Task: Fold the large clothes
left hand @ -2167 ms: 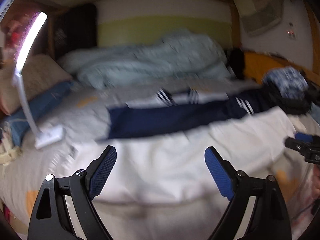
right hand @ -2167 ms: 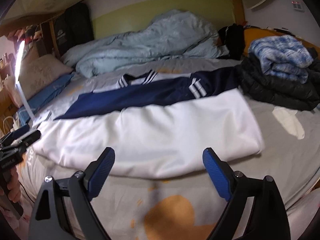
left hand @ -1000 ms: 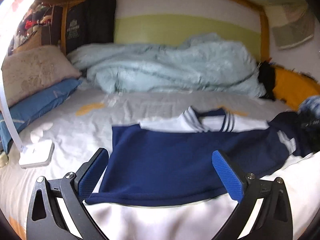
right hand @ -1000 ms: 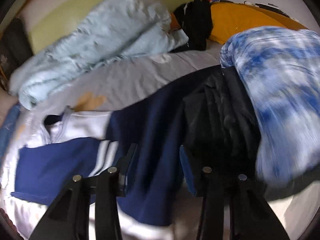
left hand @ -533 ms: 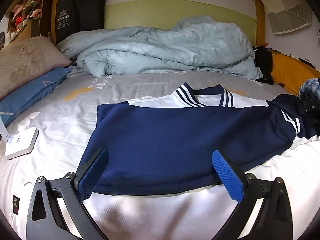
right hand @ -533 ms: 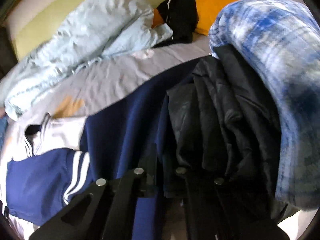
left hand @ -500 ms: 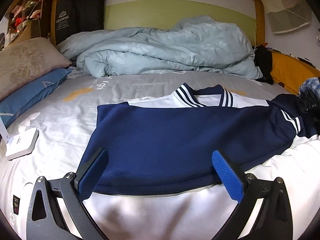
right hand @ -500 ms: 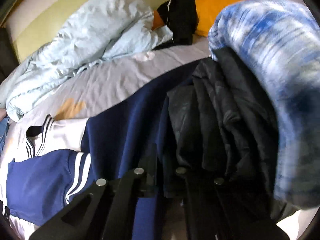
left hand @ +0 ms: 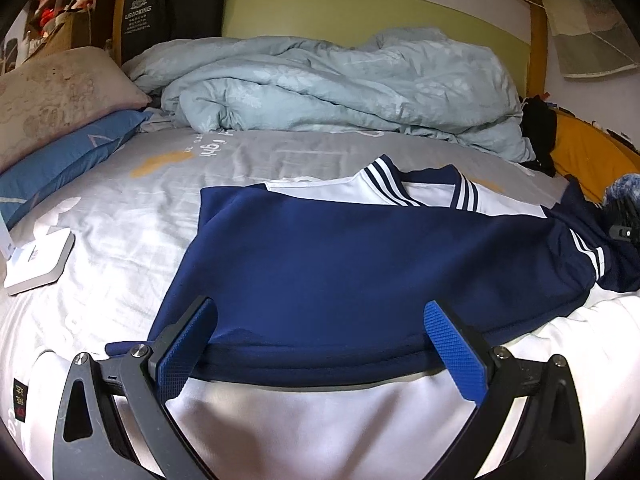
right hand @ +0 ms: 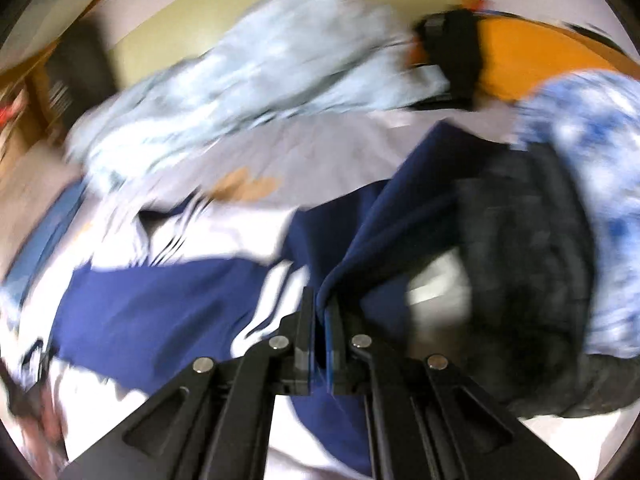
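Pinching the navy sleeve (right hand: 360,240), right claw (right hand: 320,320) clamped tight.

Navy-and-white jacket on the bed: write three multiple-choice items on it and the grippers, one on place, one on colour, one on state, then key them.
1. Where does the crumpled duvet lie relative to the navy-and-white jacket?
A. Beyond it, by the headboard
B. Under it
C. On the floor

2. What colour are the pads of the left gripper?
A. Red
B. Blue
C. Green

3. How does the right gripper stand?
A. Wide open over bare sheet
B. Shut on navy cloth of the jacket
C. Shut on a pillow

Key:
1 A, the duvet is heaped past the collar, against the green wall band.
2 B, both open fingers carry blue textured pads.
3 B, a navy fold rises from between its closed fingers.
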`<control>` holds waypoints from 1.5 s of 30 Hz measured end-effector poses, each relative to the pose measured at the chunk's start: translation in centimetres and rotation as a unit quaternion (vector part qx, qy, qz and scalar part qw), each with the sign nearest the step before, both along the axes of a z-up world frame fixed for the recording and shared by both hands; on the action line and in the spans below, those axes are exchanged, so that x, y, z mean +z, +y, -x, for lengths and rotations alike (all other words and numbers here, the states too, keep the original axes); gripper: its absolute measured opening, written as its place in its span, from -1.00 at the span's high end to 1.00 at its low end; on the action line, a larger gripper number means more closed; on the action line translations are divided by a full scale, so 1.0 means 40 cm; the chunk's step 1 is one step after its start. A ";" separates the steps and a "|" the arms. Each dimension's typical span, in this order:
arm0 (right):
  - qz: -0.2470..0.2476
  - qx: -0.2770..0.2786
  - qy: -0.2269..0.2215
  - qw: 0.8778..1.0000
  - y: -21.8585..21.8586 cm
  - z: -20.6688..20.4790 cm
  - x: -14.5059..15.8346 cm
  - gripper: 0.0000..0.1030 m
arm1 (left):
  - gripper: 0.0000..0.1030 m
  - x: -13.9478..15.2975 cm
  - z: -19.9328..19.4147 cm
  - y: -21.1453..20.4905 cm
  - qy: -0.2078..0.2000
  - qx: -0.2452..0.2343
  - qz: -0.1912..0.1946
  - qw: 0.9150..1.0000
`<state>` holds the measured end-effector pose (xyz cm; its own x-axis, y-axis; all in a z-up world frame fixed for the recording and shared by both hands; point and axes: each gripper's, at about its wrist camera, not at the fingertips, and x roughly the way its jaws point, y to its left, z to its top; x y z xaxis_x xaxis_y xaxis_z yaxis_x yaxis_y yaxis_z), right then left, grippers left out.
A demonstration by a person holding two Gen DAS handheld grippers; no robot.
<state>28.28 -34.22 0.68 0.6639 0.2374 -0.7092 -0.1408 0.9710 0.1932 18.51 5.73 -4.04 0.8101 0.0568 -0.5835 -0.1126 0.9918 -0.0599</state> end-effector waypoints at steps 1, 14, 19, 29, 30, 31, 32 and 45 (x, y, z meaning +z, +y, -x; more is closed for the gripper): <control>0.001 0.031 0.008 0.999 0.026 0.006 -0.003 0.94 | -0.99 0.000 -0.001 0.001 0.001 0.001 0.000 1.000; -0.034 -0.052 -0.032 0.998 -0.004 0.029 0.036 -0.40 | -0.99 -0.002 -0.004 -0.003 0.008 -0.004 0.001 1.000; -0.062 -0.131 -0.041 0.989 -0.084 0.015 0.038 -0.46 | -0.99 -0.002 -0.002 -0.003 0.008 0.000 0.002 1.000; -0.084 -0.186 -0.005 0.979 -0.125 -0.111 -0.047 -0.23 | -0.99 -0.008 -0.006 0.007 0.016 -0.002 0.012 1.000; -0.077 -0.195 -0.009 0.978 -0.125 -0.113 -0.051 0.14 | -0.99 -0.009 -0.011 0.007 0.020 -0.003 0.012 1.000; -0.068 -0.195 -0.007 0.978 -0.122 -0.119 -0.059 0.80 | -0.99 -0.011 -0.015 0.007 0.023 -0.005 0.013 1.000; -0.059 -0.190 0.002 0.980 -0.120 -0.127 -0.069 0.93 | -0.99 -0.013 -0.018 0.006 0.026 -0.007 0.014 1.000; -0.084 -0.056 -0.090 0.991 0.037 0.065 0.081 0.94 | -0.99 -0.010 -0.018 -0.002 0.019 -0.001 0.007 1.000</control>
<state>25.70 -32.73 3.91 0.8054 0.2590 -0.5332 -0.0807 0.9390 0.3343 19.24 5.65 -4.43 0.7877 0.0462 -0.6143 -0.1128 0.9911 -0.0701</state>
